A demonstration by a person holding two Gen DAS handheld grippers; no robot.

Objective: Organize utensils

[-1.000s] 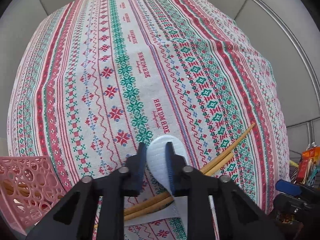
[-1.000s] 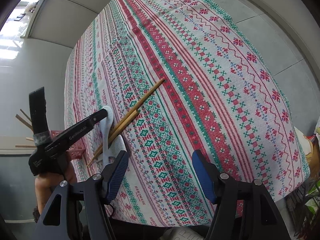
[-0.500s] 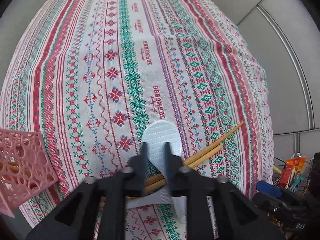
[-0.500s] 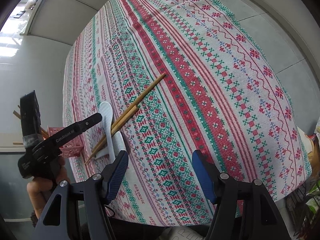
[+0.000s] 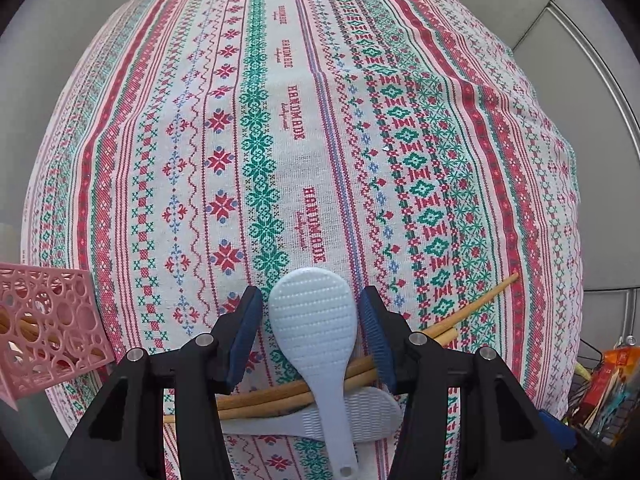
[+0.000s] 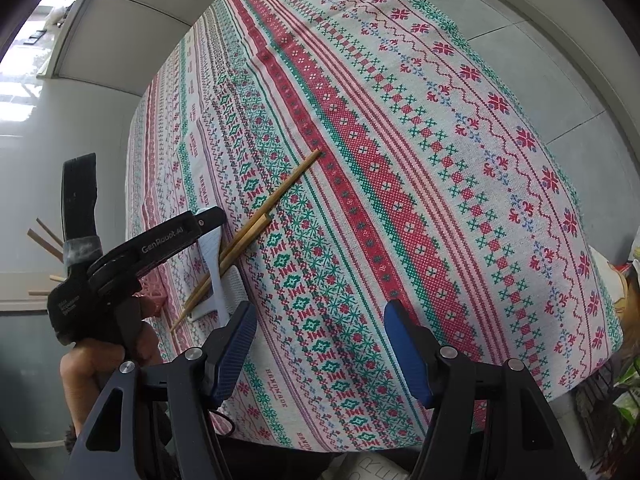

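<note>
A white rice paddle (image 5: 316, 320) lies across a bundle of wooden chopsticks (image 5: 472, 308) and a second white paddle (image 5: 360, 412) on the patterned tablecloth (image 5: 280, 120). My left gripper (image 5: 310, 294) points straight down over it. Its jaws are opening, the paddle's head sits between the blue pads with a thin gap on each side. In the right wrist view the left gripper (image 6: 204, 220) hovers over the same paddle (image 6: 214, 268) and chopsticks (image 6: 276, 200). My right gripper (image 6: 320, 320) stands open over bare cloth, holding nothing.
A pink perforated basket (image 5: 44, 328) with chopsticks inside stands at the table's near left corner, also visible as the pink basket (image 6: 154, 288). A wire rack with packets (image 5: 604, 376) sits off the table's right edge. A person's hand (image 6: 92, 364) holds the left gripper.
The left gripper was shut on the paddle's head; its jaws have since spread and the paddle now lies free on the chopsticks. The right gripper has not moved.
</note>
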